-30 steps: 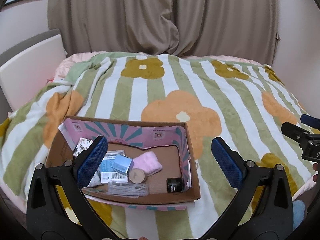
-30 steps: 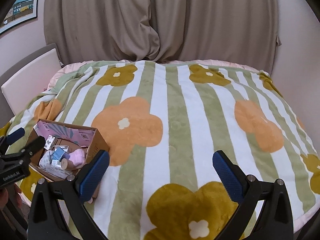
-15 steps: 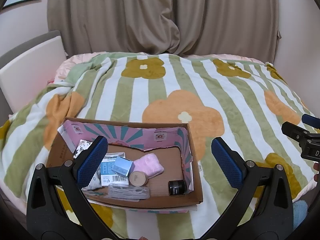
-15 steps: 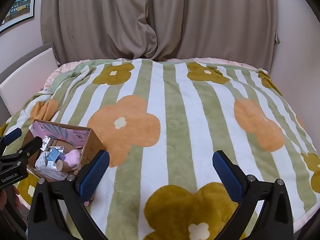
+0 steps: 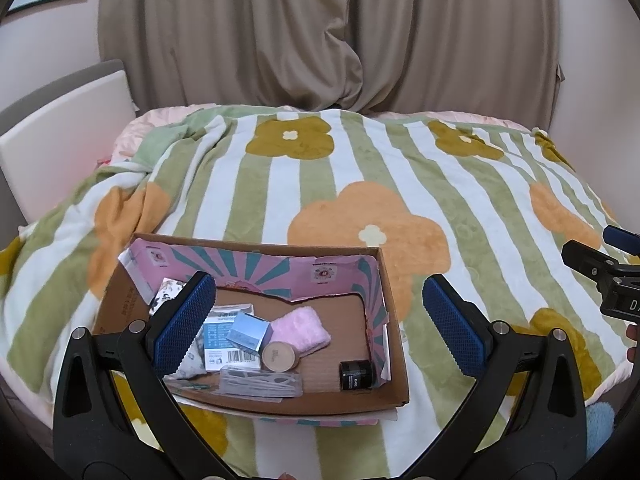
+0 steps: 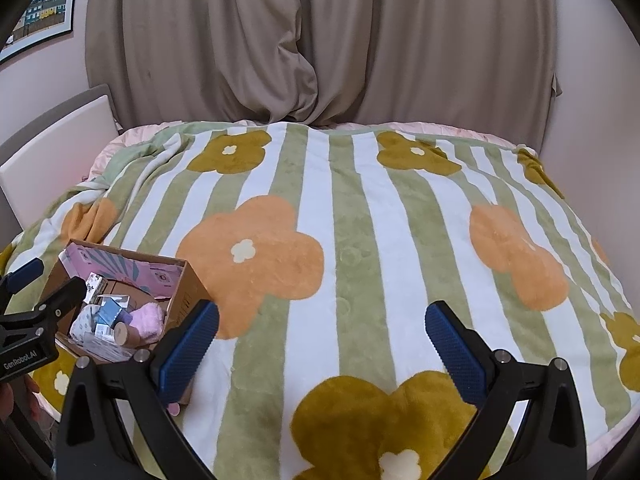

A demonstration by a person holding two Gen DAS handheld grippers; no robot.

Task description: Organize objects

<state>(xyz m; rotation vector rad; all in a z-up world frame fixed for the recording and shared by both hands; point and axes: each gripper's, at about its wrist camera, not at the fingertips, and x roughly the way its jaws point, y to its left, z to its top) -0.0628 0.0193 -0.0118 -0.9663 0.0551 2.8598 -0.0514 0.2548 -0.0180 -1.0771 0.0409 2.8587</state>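
Observation:
An open cardboard box [image 5: 394,344] with a pink patterned lining sits on the bed's near left part. Inside lie a pink fluffy cloth [image 5: 301,331], a small blue box [image 5: 248,332], a round beige tin [image 5: 279,356], a black jar [image 5: 355,375], a barcoded white packet [image 5: 224,350] and a clear flat pack [image 5: 260,385]. My left gripper [image 5: 318,326] hovers open above the box, holding nothing. My right gripper [image 6: 320,344] stands open and empty over bare blanket, to the right of the box [image 6: 188,292].
A striped green and white blanket with orange and mustard flowers [image 6: 360,240] covers the bed. Beige curtains [image 6: 320,40] hang behind it, a white headboard [image 5: 60,152] stands at the left, a wall at the right. The right gripper's tip [image 5: 600,268] shows at the left view's edge.
Both grippers have drawn back and tilted slightly, so the box sits a little farther and lower in view. Both stay open. Nothing in the box has moved.

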